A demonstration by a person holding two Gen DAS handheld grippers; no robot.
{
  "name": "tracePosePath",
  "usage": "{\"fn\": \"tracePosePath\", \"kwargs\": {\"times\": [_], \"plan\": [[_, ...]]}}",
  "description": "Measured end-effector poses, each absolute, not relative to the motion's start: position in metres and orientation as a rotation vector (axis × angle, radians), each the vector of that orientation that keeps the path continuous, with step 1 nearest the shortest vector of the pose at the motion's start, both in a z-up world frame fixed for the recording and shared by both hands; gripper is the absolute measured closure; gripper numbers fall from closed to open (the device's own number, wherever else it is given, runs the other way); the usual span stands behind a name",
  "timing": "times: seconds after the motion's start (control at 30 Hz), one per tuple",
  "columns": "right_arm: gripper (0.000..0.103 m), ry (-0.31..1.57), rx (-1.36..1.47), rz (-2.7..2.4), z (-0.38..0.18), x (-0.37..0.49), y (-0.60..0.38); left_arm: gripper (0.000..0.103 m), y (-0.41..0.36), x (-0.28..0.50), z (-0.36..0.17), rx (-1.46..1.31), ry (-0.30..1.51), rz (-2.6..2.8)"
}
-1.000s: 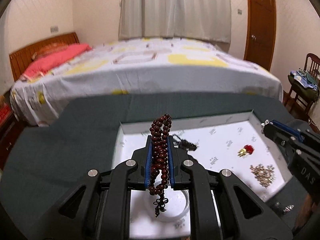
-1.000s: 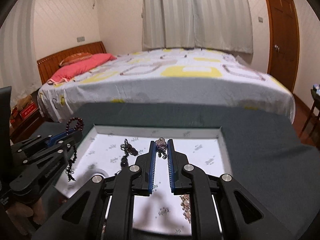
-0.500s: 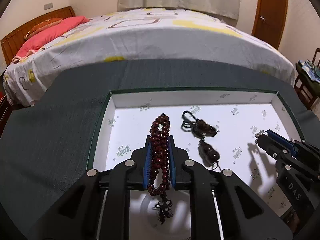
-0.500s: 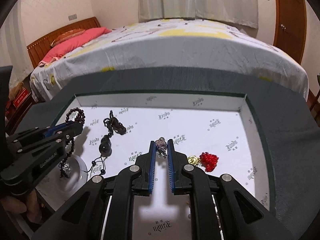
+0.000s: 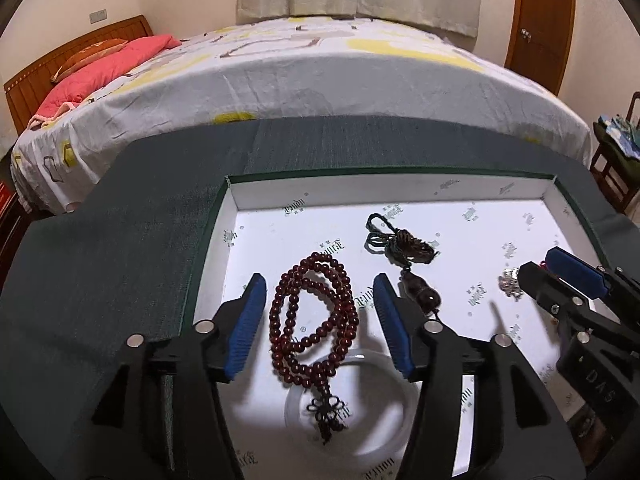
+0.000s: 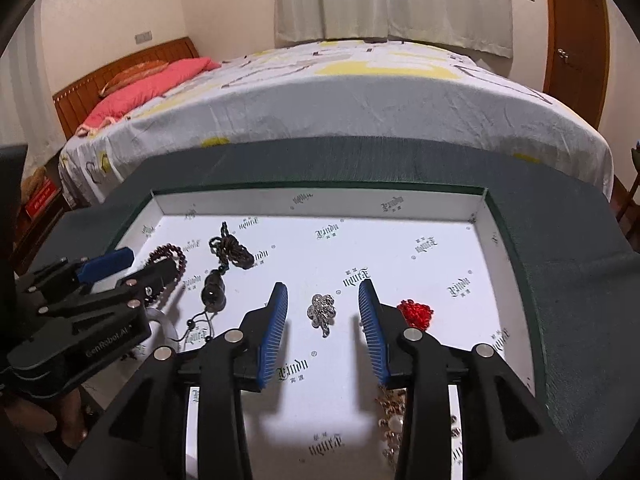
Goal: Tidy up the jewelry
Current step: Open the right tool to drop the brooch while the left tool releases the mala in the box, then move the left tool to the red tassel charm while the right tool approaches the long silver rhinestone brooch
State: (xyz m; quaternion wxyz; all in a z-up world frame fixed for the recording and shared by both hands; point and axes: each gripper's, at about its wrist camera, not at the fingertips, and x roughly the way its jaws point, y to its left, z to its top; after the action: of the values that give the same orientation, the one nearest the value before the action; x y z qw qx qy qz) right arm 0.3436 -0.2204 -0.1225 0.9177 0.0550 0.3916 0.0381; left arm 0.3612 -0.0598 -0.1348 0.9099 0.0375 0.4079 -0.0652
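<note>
Inside the white-lined tray [image 5: 440,190] everything's already down. My left gripper [image 5: 320,312] is spread wide, holding nothing; the bead bracelet [image 5: 314,320] lies flat between its fingers, long axis running along them, tassel toward me over a white bangle [image 5: 400,396]. My right gripper [image 6: 323,316] is equally wide and empty, silver brooch [image 6: 321,312] centred between fingers. Each arm is nearest its own piece.

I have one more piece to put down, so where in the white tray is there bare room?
The far right of the white tray, beyond the red beaded ornament, is bare. The left side is crowded: dark red bead bracelet, dark corded pendant, white bangle.
</note>
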Motion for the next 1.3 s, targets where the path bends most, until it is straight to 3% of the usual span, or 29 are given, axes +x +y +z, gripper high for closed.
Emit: {"fn": "tracePosePath", "kwargs": {"times": [0.27,0.4,0.9,1.3], "plan": [[0.065,0.725,0.122,0.075,-0.094,0.305,-0.225,0.025,-0.048,0.325,-0.105,0.013,0.725,-0.170],[0.065,0.714,0.130,0.072,-0.090,0.288,-0.228,0.021,-0.042,0.310,-0.093,-0.016,0.675,-0.181],[0.065,0.713,0.137,0.061,-0.089,0.228,-0.232,0.021,-0.030,0.238,-0.092,0.009,0.648,-0.160],[0.065,0.760,0.148,0.047,-0.107,0.177,-0.242,0.021,-0.011,0.176,-0.129,0.006,0.746,-0.113]]}}
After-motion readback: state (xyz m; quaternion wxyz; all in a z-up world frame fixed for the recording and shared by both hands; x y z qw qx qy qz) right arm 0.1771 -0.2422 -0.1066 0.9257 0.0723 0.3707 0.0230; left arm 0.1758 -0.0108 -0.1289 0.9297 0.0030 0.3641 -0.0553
